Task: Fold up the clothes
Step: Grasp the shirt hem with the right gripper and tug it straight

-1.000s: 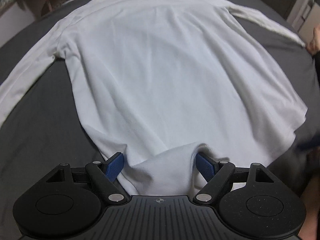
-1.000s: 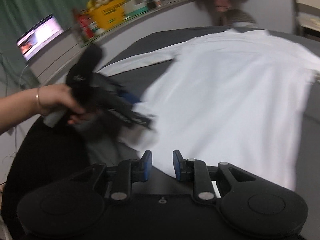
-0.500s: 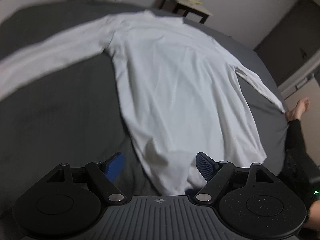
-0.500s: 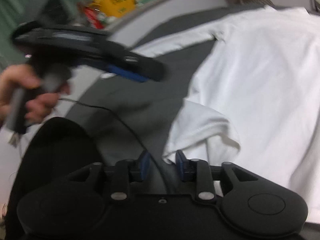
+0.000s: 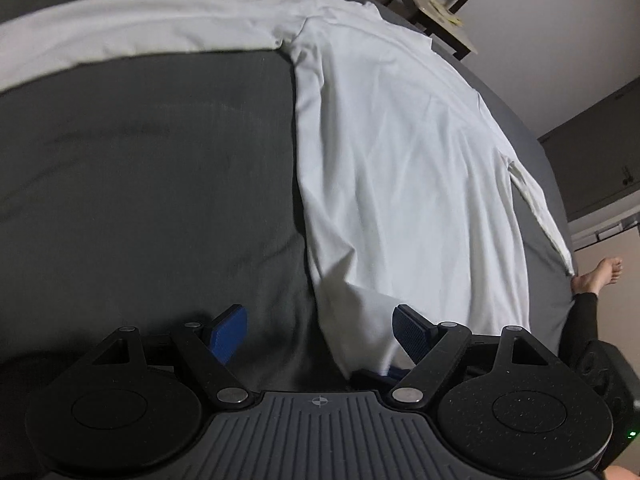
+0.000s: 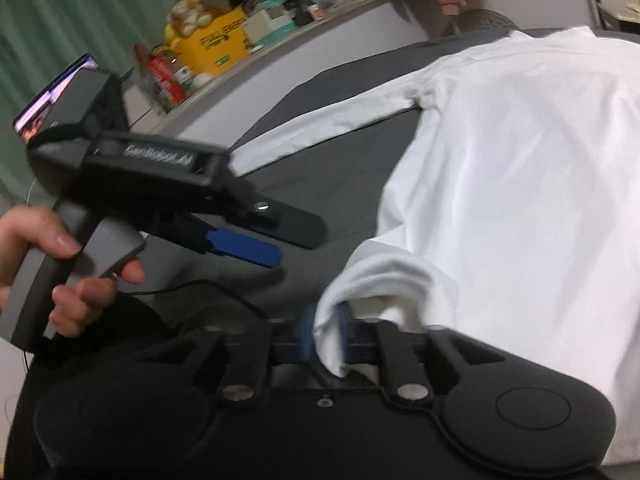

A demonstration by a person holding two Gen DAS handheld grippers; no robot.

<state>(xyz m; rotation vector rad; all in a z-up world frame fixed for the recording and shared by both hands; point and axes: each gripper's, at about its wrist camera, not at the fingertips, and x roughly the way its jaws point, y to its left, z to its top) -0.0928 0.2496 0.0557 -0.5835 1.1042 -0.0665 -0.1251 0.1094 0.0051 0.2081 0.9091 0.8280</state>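
A white long-sleeved shirt (image 5: pixel 400 168) lies flat on the dark grey bed (image 5: pixel 152 184), with its sleeves spread out. My left gripper (image 5: pixel 320 334) is open over the shirt's near left edge; the hem corner lies loosely between the wide pads, which do not press on it. From the right wrist view the shirt (image 6: pixel 520 184) fills the right side. My right gripper (image 6: pixel 325 334) is shut on the bunched hem corner, which rises in a fold above the pads. The left gripper's blue finger (image 6: pixel 244 250) hovers to the left, and a hand (image 6: pixel 48 264) holds its handle.
A ledge (image 6: pixel 280 44) behind the bed carries a yellow box (image 6: pixel 216 44), bottles and a lit screen (image 6: pixel 52 96). A small table (image 5: pixel 444 4) stands past the far corner. A bare foot (image 5: pixel 600 276) shows at the bed's right edge. A thin black cable (image 6: pixel 200 288) trails over the sheet.
The right gripper's pads have closed on the hem corner. The left gripper has swung to the left, so the shirt now sits to the right of its view.
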